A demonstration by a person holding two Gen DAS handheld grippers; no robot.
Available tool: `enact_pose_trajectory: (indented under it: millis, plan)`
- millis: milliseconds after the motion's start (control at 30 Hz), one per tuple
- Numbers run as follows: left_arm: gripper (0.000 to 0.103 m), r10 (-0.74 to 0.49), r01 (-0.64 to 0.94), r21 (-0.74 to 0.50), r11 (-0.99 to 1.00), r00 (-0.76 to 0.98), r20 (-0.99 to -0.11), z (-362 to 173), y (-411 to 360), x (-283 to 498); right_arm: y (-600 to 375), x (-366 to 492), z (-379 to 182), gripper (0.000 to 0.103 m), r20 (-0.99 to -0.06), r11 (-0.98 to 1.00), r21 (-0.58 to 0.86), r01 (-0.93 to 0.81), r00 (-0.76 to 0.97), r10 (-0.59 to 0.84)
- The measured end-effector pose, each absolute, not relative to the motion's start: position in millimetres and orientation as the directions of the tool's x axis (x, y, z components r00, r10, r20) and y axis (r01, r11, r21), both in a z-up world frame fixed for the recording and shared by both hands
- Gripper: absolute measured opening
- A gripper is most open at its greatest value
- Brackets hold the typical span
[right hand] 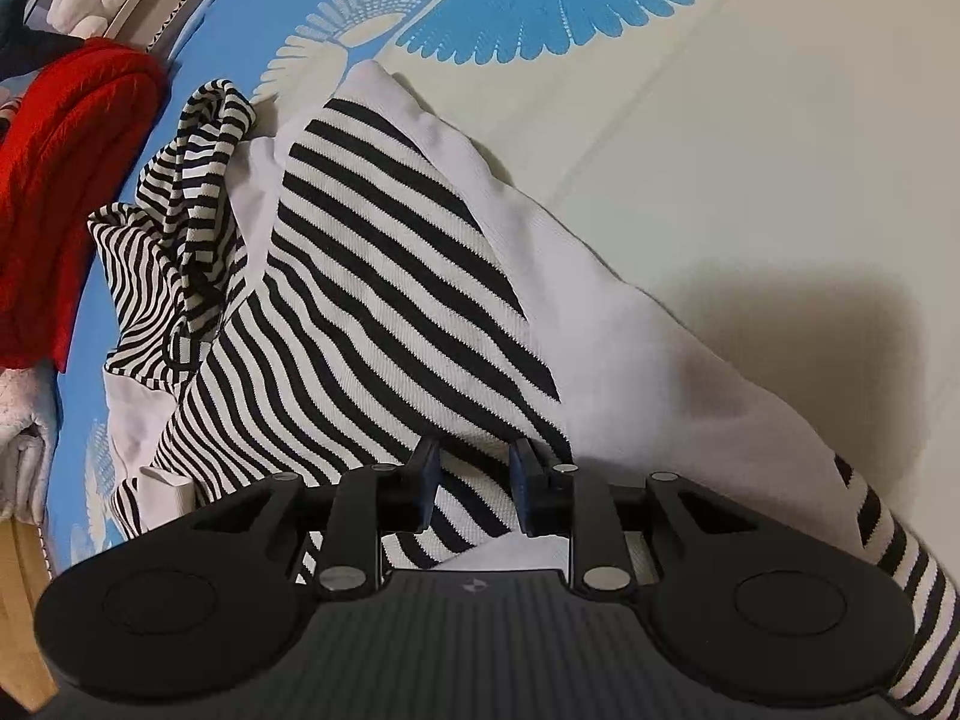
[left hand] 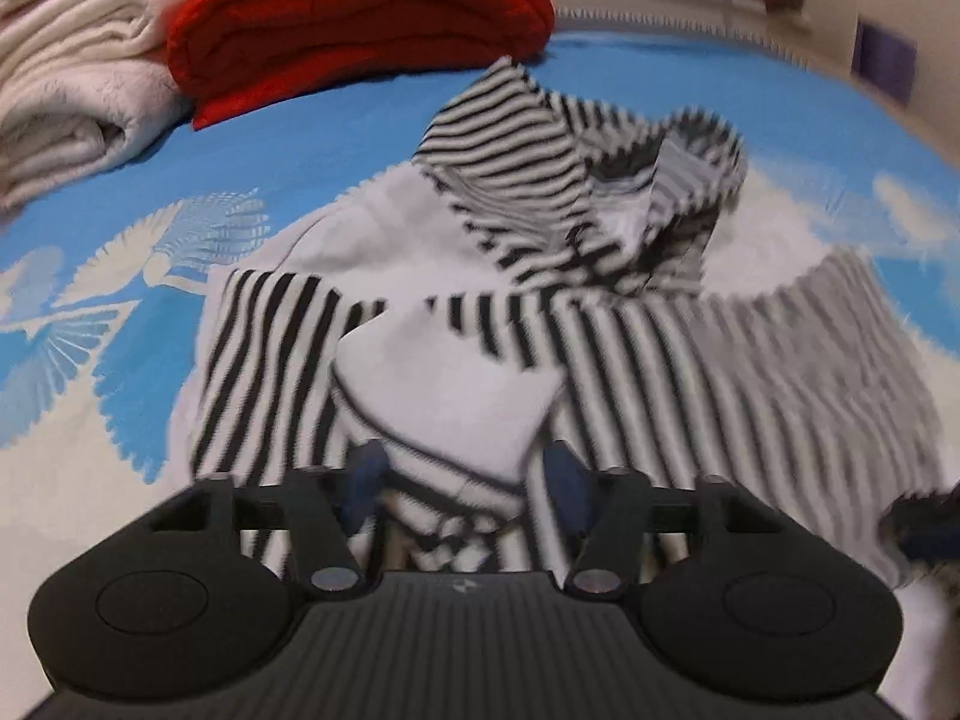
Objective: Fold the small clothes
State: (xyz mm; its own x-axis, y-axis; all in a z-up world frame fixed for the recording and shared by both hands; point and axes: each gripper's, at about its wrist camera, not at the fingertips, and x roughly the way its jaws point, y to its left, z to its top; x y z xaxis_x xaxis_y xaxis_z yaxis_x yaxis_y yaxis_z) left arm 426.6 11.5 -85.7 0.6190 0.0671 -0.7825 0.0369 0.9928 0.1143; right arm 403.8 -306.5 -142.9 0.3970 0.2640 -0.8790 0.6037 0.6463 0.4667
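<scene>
Striped garment (left hand: 384, 324), crumpled, just ahead of both grippers. Right gripper (right hand: 474, 492) pinches a fold narrowly; left gripper (left hand: 462, 489) half-open astride cloth, apparently ungripped. We should close squarely before lifting.

No readable txt, labels or nos. anywhere; small pale mark on each gripper body, illegible.

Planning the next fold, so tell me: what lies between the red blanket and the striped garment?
Only bare blue bedspread separates the red blanket from the striped garment, seen in the left wrist view.
</scene>
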Motion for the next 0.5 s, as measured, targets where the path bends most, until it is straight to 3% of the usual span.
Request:
enact_pose_trajectory:
  millis: [33, 67, 133, 233, 333, 500]
  plan:
    - [0.022, 0.094, 0.024, 0.138, 0.990, 0.616, -0.782, -87.5, 15.3, 426.5, -307.0, 403.8, -143.2, 0.026, -0.878, 0.645, 0.469, 0.603, 0.397, 0.267]
    - [0.017, 0.125, -0.019, 0.145, 0.989, 0.622, -0.773, -85.0, 23.0, 424.8, -307.6, 403.7, -143.4, 0.026, -0.877, 0.643, 0.471, 0.604, 0.397, 0.270]
    - [0.017, 0.168, -0.141, 0.101, 0.985, 0.635, -0.754, -72.5, 44.4, 418.7, -309.4, 403.0, -143.8, 0.026, -0.875, 0.636, 0.476, 0.607, 0.398, 0.275]
    - [0.019, 0.156, -0.316, -0.074, 0.946, 0.641, -0.751, -46.1, 76.5, 395.4, -311.3, 401.7, -144.1, 0.026, -0.873, 0.629, 0.481, 0.610, 0.401, 0.279]
    - [0.032, 0.165, -0.425, -0.158, 0.891, 0.629, -0.760, -33.9, 101.1, 370.1, -312.8, 400.3, -143.7, 0.026, -0.873, 0.625, 0.481, 0.615, 0.402, 0.276]
    - [0.036, -0.004, -0.518, -0.361, 0.776, 0.567, -0.824, -54.8, 148.2, 369.6, -313.1, 396.6, -141.2, 0.026, -0.876, 0.621, 0.475, 0.624, 0.402, 0.266]
